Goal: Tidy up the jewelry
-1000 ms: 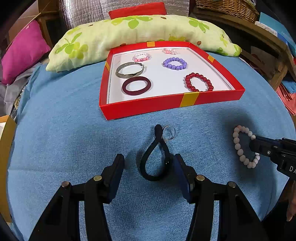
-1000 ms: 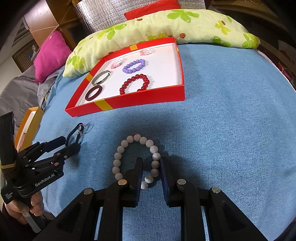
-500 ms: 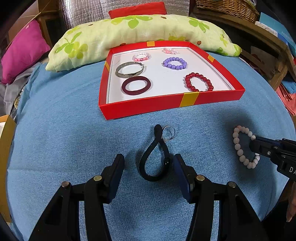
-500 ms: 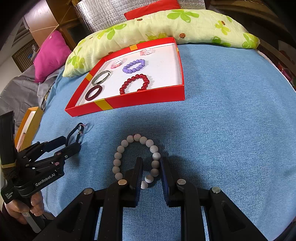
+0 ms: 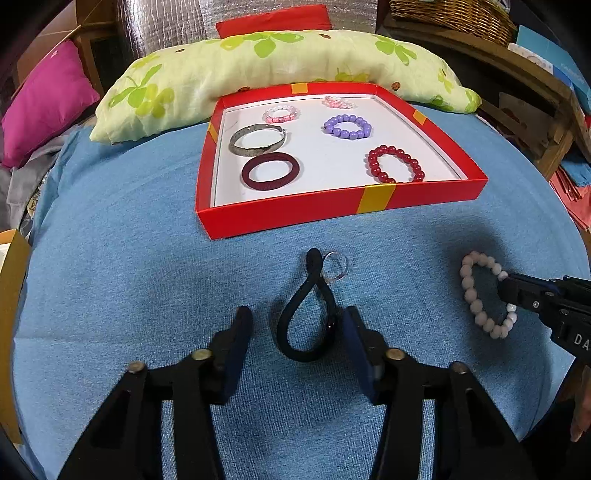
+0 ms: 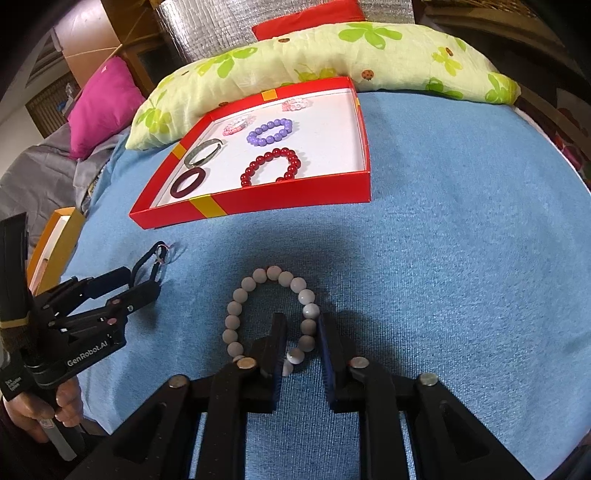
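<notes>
A black cord loop with a small metal ring lies on the blue cloth in front of the red tray. My left gripper straddles the loop and its jaws are closing. The right pad is at the cord, the left pad still apart from it. A white bead bracelet lies further right. My right gripper is shut on the bracelet's right side, with beads pinched between the pads. The tray holds a red bead bracelet, a purple one, a silver bangle and a maroon band.
A green-patterned pillow lies behind the tray, with a magenta cushion at the far left. An orange box stands at the cloth's left edge. A wicker basket and wooden shelving are at the back right.
The left gripper's fingers have drawn in a little around the black loop. Neither hand has shifted, and the white bracelet lies where it did.
</notes>
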{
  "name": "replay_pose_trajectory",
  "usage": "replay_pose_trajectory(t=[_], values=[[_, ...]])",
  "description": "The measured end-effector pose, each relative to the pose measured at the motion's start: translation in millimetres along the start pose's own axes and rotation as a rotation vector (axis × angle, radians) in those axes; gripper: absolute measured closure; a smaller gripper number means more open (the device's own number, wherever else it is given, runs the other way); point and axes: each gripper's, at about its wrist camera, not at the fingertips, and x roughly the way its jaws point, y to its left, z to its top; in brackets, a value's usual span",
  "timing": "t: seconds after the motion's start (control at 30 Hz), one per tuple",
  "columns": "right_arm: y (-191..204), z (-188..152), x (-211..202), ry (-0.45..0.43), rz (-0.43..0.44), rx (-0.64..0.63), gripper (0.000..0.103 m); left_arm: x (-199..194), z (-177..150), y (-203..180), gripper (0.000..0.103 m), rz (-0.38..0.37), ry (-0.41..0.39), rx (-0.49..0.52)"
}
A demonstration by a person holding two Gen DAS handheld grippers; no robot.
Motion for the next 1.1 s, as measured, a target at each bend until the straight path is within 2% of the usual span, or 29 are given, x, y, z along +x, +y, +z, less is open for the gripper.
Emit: replay_pose_trajectory(t=[0.07,0.17,0.37,0.7,1.1], values=[[-0.3,-0.2,-0.4,-0.002,0.003,0.001,0.092,-0.4,0.0,0.2,0.068,-0.009,-0.002,0.000],[-0.4,0.2,-2.8,-0.011,0.008,0.001,0.092,-1.6,0.3,2.0,0.078,-0.013,-0.006,-0.005],[-0.8,1.6,-7.0,-0.027,0.020,0.009,0.092,-4.5,0.7,7.4,0.087,-0.031,-0.012,-0.025],[-0.9,5.0,-17.8,-0.078,0.058,0.030,0.092,-14.8,0.0,11.2,0.088,-0.044,-0.034,-0.038],[-4.0,6.7,-23.1,-0.099,0.099,0.054,0.092,-22.7,-0.3,10.6,0.089,-0.063,-0.050,-0.032]])
